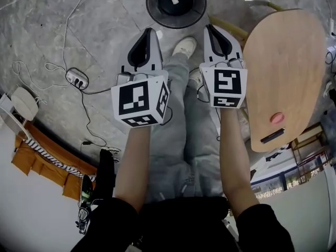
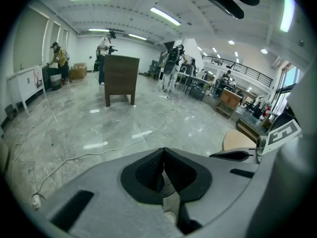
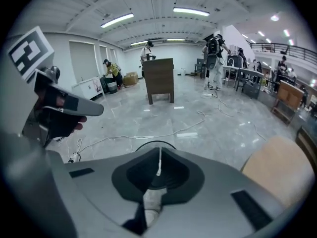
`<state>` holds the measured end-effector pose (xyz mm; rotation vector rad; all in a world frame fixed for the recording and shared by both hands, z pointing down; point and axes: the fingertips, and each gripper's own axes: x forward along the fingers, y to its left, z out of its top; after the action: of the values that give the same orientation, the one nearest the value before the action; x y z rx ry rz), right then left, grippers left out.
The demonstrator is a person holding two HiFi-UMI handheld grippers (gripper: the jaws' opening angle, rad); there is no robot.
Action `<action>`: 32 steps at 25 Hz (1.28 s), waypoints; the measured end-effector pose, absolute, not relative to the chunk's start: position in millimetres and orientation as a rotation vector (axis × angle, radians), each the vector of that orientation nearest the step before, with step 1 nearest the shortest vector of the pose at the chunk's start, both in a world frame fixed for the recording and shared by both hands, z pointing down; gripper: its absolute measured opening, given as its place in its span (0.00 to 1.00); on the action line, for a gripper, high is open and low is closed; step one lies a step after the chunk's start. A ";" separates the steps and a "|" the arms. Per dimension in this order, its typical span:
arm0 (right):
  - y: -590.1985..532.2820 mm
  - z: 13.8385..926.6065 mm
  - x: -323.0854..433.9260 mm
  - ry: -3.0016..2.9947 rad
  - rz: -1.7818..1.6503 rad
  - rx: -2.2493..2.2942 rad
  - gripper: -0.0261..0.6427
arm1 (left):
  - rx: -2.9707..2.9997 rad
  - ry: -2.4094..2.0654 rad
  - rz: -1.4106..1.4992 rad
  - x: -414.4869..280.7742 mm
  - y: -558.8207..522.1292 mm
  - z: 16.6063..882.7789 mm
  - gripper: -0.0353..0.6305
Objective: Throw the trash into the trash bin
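We are holding the left gripper and right gripper side by side, both jaws clenched on nothing. The round black trash bin is standing just ahead on glossy grey marble floor, open room around it. The smooth rounded wooden bench is curving close beside our right gripper, a pink lump lying on it; thin cables are trailing left.

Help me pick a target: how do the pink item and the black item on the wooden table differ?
The pink item is a rounded blob; the black item is a long thin bar. The pink item sits further in; the black item lies by the wooden table's edge. Both rest on it, apart.
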<state>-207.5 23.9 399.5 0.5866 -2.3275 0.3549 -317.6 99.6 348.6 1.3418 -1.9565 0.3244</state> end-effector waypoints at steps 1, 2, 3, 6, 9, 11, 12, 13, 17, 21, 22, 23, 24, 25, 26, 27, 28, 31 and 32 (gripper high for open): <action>22.7 395.0 -198.1 -2.322 0.373 0.605 0.06 | 1.369 -1.941 0.330 -311.3 93.2 345.0 0.06; 20.9 390.5 -188.4 -2.317 0.392 0.627 0.06 | 1.397 -1.925 0.337 -304.7 86.5 341.6 0.06; 18.5 386.7 -178.6 -2.310 0.411 0.654 0.06 | 1.424 -1.909 0.345 -298.0 79.8 339.1 0.06; 7.8 380.3 -146.2 -2.291 0.458 0.760 0.06 | 1.504 -1.857 0.376 -274.2 59.0 336.9 0.06; -2.5 375.5 -108.7 -2.257 0.489 0.874 0.06 | 1.589 -1.792 0.409 -243.9 38.8 334.4 0.06; -6.8 371.1 -83.4 -2.231 0.506 0.948 0.06 | 1.643 -1.747 0.431 -222.2 27.4 332.3 0.06; -7.4 368.4 -69.7 -2.215 0.517 0.993 0.06 | 1.675 -1.720 0.444 -210.4 21.8 330.9 0.06; -7.1 365.4 -54.9 -2.197 0.531 1.043 0.06 | 1.710 -1.691 0.457 -197.7 16.1 329.1 0.06; -0.5 356.7 15.7 -2.117 0.600 1.236 0.06 | 1.849 -1.581 0.504 -135.8 -4.9 319.3 0.06; 10.0 354.0 85.6 -2.026 0.688 1.428 0.06 | 1.955 -1.466 0.557 -73.3 -14.6 318.6 0.06; 12.6 353.6 101.0 -2.006 0.706 1.470 0.06 | 1.974 -1.440 0.570 -58.9 -15.5 319.8 0.06; 15.3 353.1 116.3 -1.987 0.718 1.507 0.06 | 1.993 -1.415 0.582 -43.9 -16.1 320.6 0.06; 18.1 352.6 131.7 -1.969 0.726 1.540 0.06 | 2.012 -1.389 0.593 -28.1 -16.5 321.1 0.06; 21.3 352.1 147.4 -1.951 0.733 1.572 0.06 | 2.033 -1.363 0.605 -11.8 -16.6 321.4 0.06; 24.8 351.9 163.3 -1.933 0.742 1.603 0.06 | 2.054 -1.336 0.617 4.8 -16.4 321.6 0.06; 28.9 351.9 179.0 -1.912 0.754 1.636 0.06 | 2.075 -1.308 0.629 21.1 -15.6 322.1 0.06; 33.4 352.4 194.5 -1.890 0.768 1.671 0.06 | 2.094 -1.280 0.643 36.8 -14.3 323.2 0.06; 48.8 355.6 239.4 -1.819 0.804 1.764 0.06 | 2.140 -1.198 0.686 81.5 -8.2 328.3 0.06; 53.8 356.7 254.5 -1.794 0.808 1.790 0.06 | 2.153 -1.174 0.698 96.2 -6.1 329.7 0.06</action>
<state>254.5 53.8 356.7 1.7897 -1.7942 0.8076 96.2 -6.1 329.7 2.1531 -1.1743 0.6978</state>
